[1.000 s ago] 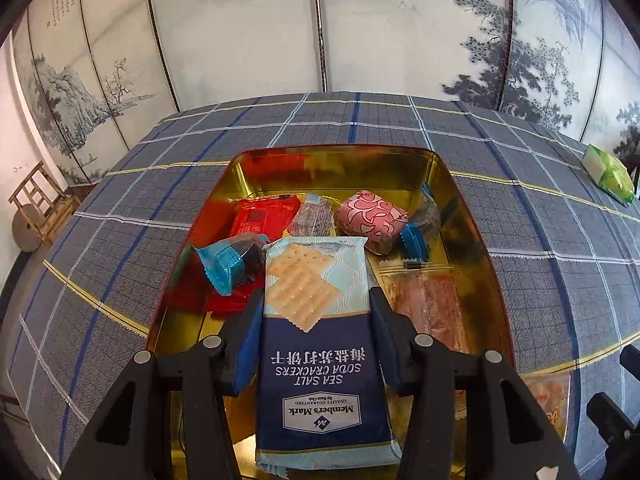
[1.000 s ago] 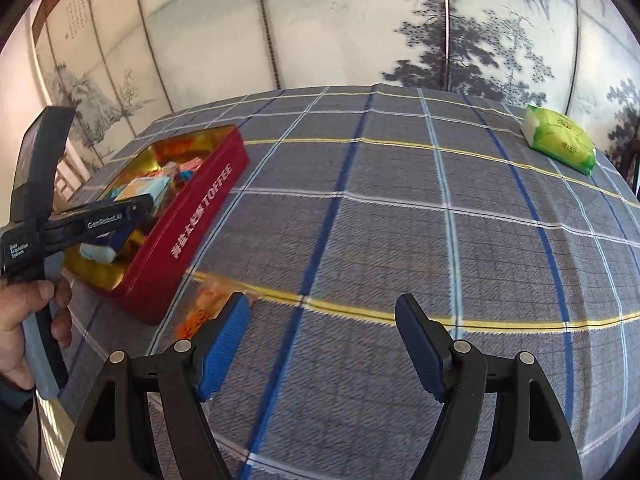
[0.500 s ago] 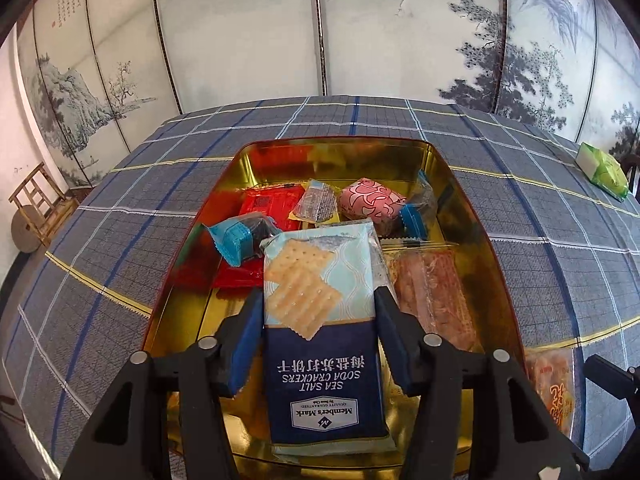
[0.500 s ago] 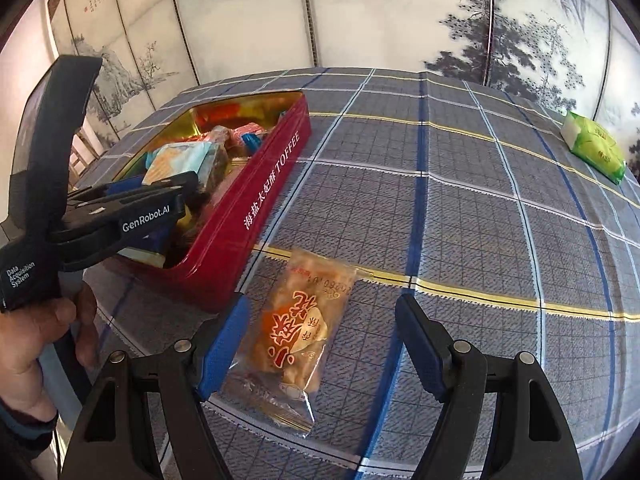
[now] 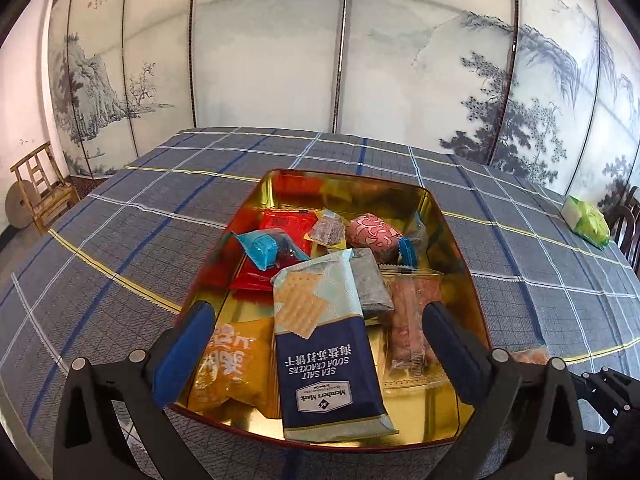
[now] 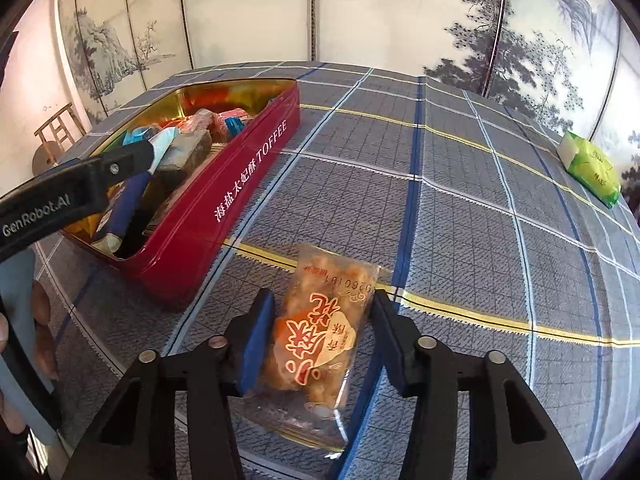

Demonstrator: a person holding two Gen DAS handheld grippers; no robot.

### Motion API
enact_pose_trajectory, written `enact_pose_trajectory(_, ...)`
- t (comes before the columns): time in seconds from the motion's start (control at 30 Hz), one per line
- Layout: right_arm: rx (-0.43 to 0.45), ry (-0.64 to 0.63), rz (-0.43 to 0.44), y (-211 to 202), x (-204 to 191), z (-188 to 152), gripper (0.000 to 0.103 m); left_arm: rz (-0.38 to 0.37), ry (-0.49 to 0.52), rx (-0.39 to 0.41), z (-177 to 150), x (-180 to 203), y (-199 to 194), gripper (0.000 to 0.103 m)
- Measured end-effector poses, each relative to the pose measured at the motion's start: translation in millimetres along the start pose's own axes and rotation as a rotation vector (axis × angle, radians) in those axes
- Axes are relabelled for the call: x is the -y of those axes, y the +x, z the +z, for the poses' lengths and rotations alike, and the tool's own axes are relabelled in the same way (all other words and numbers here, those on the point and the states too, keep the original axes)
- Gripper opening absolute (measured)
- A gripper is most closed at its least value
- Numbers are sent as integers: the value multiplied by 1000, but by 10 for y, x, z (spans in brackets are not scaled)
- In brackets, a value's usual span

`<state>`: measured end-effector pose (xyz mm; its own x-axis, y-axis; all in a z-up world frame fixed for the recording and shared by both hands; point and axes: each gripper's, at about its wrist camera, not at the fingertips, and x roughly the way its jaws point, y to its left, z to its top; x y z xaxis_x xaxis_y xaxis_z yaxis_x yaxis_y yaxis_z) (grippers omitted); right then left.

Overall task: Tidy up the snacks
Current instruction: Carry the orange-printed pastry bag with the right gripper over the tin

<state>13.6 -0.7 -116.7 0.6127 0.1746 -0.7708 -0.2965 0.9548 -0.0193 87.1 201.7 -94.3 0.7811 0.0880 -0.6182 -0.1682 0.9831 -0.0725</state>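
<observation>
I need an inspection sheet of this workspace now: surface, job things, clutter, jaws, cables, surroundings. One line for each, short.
Surface: table under a grey plaid cloth, flat.
Job's things: red toffee tin, open, holding mixed snacks; soda cracker pack lies on top of them; clear orange snack packet lies on the cloth beside the tin.
Clutter: green packet at the far right edge.
Grippers: left gripper jaws have just been opening, wide apart and clear of the cracker pack; right gripper jaws have just been closing around the orange packet, contact unclear.
Cables: nothing seen.
Surroundings: painted folding screen; wooden chair.
</observation>
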Motion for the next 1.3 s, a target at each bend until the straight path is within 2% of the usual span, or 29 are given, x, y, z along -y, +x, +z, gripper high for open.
enact_pose_trajectory(0.17, 1, 23, -39, 20, 297, 13, 39, 6, -16, 34, 55, -83, -208, 103)
enact_pose_trajectory(0.37, 6, 98, -73, 88, 935, 50, 38, -13, -36, 69, 64, -117, -499, 103)
enact_pose_trajectory(0.53, 7, 100, -43, 134, 1403, 87, 39, -17, 10, 102, -1, 8, -744, 103)
enact_pose_trajectory(0.6, -2, 79, -85, 156, 1450, 97, 50, -23, 14, 117, -57, 30, -834, 103)
enact_pose_trajectory(0.63, -10, 111, -87, 174, 1517, 100, 64, -26, 14, 117, -92, 37, -871, 103)
enact_pose_trajectory(0.67, -11, 132, -74, 187, 1566, 109, 70, -31, 18, 114, -126, 47, -894, 103)
enact_pose_trajectory(0.73, -14, 107, -86, 195, 1547, 116, 71, -35, 36, 108, -195, 59, -943, 103)
enact_pose_trajectory(0.8, -11, 114, -91, 189, 1547, 113, 70, -26, 47, 112, -270, 52, -1007, 103)
enact_pose_trajectory(0.83, -1, 107, -87, 170, 1530, 116, 59, -26, 47, 114, -303, 40, -1034, 103)
enact_pose_trajectory(0.87, 8, 95, -97, 151, 1503, 111, 38, -27, 46, 111, -332, 30, -1055, 103)
enact_pose_trajectory(0.97, 12, 107, -94, 141, 1491, 88, 38, -27, 38, 102, -397, -8, -1095, 103)
enact_pose_trajectory(1.07, 53, 104, -115, 33, 1476, 119, 38, -17, 45, 114, -433, -39, -1135, 103)
enact_pose_trajectory(1.3, 115, 92, -155, -182, 1402, 551, 38, -7, 17, 105, -498, -147, -1142, 103)
